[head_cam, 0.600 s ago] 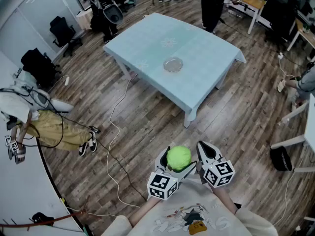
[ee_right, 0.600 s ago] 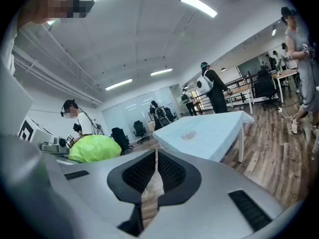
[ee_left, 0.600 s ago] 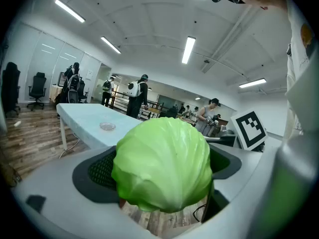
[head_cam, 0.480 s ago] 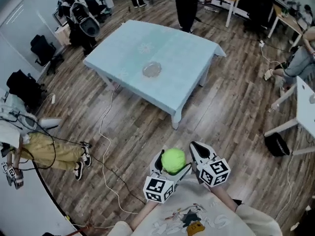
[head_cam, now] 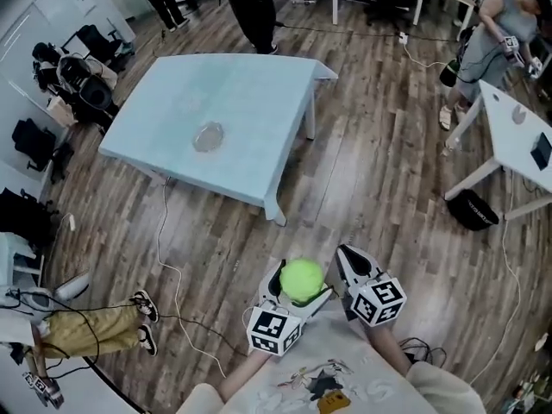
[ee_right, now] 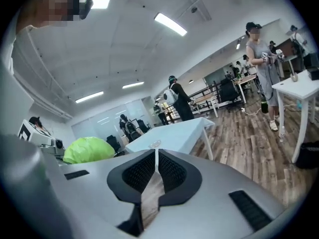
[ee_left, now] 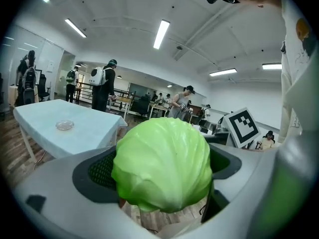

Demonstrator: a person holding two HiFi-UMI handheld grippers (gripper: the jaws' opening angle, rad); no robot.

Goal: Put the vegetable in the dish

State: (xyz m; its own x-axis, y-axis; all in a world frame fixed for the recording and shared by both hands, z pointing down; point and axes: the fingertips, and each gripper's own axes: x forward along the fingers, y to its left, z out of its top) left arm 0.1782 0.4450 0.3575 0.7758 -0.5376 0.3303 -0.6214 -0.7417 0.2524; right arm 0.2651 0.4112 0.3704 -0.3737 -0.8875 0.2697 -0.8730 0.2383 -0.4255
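Currently: one green cabbage (ee_left: 164, 163), clamped between the wide-spread jaws of your left gripper (head_cam: 297, 288), lower centre of the head view. Your right gripper (head_cam: 348, 259), just to its right: jaws pressed together, nothing between them. Glass dish (head_cam: 208, 135): upper left, on the pale blue table (head_cam: 259, 93), well apart from the cabbage.

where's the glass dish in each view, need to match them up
Head view: glass dish upper left, on the light blue table.
Left gripper view: dish far left, on that table.
Right gripper view: dish near centre, on that table.
Shared landmark: the table.
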